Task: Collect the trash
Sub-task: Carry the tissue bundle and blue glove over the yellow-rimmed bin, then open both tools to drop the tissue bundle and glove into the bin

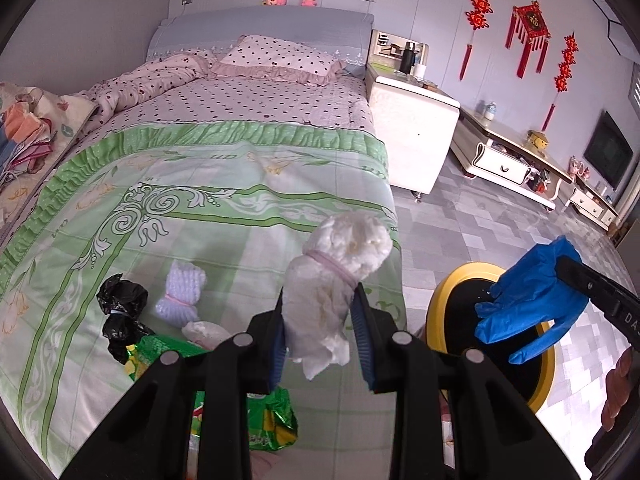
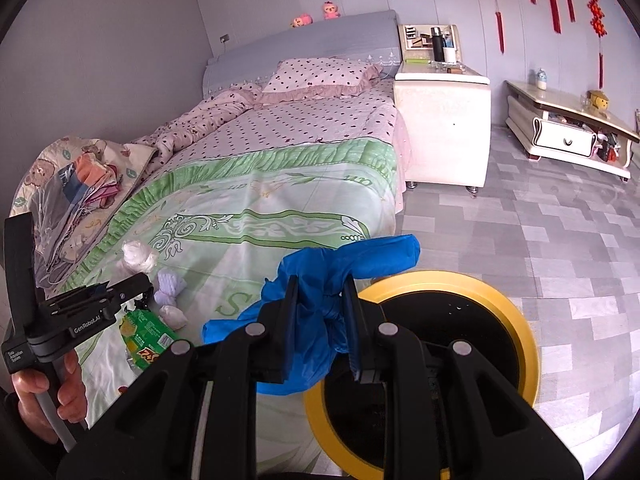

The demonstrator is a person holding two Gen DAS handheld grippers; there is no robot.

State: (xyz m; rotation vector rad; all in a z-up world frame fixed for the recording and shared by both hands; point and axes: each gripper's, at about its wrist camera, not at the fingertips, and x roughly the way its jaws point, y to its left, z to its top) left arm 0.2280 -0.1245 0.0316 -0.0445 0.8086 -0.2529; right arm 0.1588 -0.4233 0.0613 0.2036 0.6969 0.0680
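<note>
Now my right gripper (image 2: 320, 332), clamped on the blue glove (image 2: 340, 268), sits nearer the yellow bin (image 2: 520, 320) at lower right than my left gripper (image 1: 320, 340), clamped on the white wad (image 1: 336, 280).

A home bedroom: made bed (image 1: 224, 168), nightstand (image 1: 412, 136) (red wall ornaments (image 1: 528, 32)).

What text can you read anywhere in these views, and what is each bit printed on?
"GenRobot.AI": on the side of the left gripper, seen from the right wrist.
"DA", cut off: on the right gripper body in the left wrist view.
Small white label on the left gripper's handle: too small to read.
Green snack wrapper on the bed: red and yellow print, not legible.
Red wall ornament: one gold character, blurred.
</note>
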